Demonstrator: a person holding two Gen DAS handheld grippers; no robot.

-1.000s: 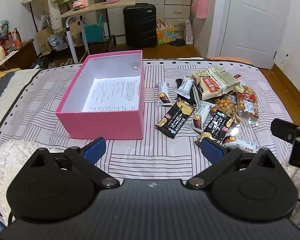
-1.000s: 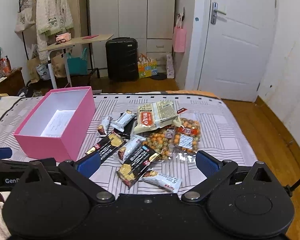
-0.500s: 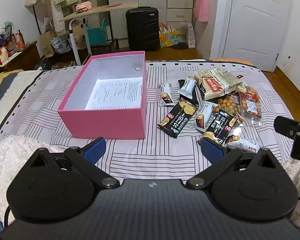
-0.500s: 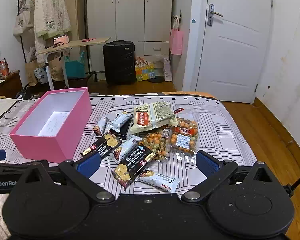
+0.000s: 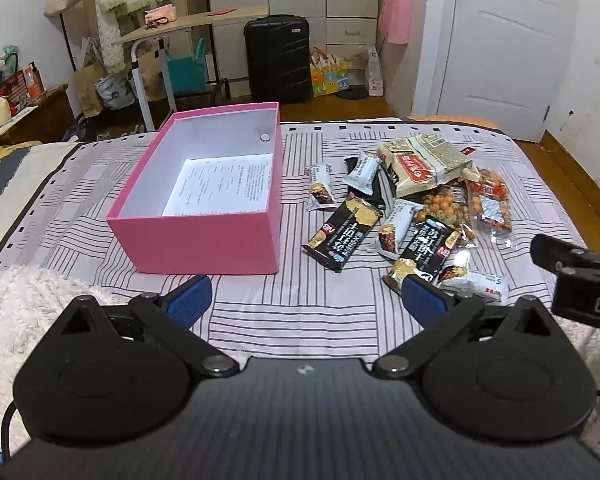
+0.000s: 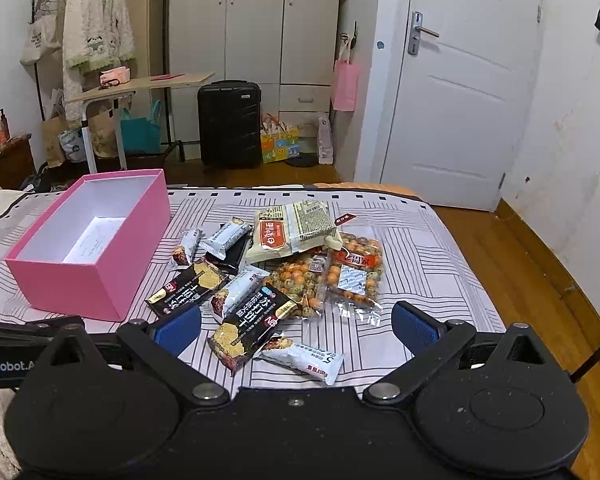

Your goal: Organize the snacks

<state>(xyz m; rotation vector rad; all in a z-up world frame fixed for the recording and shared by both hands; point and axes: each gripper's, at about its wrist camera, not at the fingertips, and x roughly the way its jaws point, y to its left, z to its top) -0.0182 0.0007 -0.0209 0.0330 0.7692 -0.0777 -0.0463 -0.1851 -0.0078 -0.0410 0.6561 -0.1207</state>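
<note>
While both grippers gape, pink box [image 5: 204, 236] (open-topped), snacks [image 6: 260, 280] beside, apart

Beyond your bed [image 6: 420, 248] stands a black suitcase [image 6: 229, 124]; left of it a side table [image 6: 140, 86], right of it a pink bag [image 6: 345, 85] and white door [image 6: 460, 112].

On the bed [image 5: 300, 312] I see the box [image 5: 204, 240] at the left with a sheet of paper [image 5: 220, 188] in it; the snack packets [image 5: 412, 200] lie heaped to its right, toward the bed's right edge.
</note>
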